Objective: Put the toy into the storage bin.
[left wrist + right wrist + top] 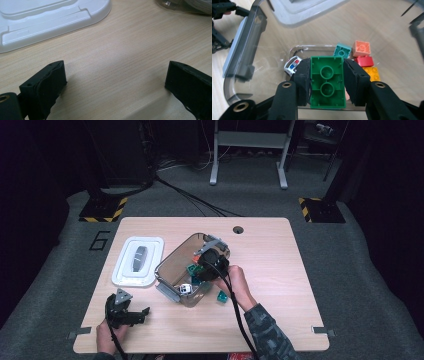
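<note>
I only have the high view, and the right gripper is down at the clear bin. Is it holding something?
Observer: Yes. The right gripper has its fingers clamped on a green brick, hollow underside facing the camera.
Operator: What is under it in the bin?
Observer: In the bin lie a police car toy, a teal brick, an orange brick, a red brick and a yellow brick.
Operator: And the left gripper?
Observer: The left gripper is open over the table, nothing between its fingers, near the white lid.
</note>
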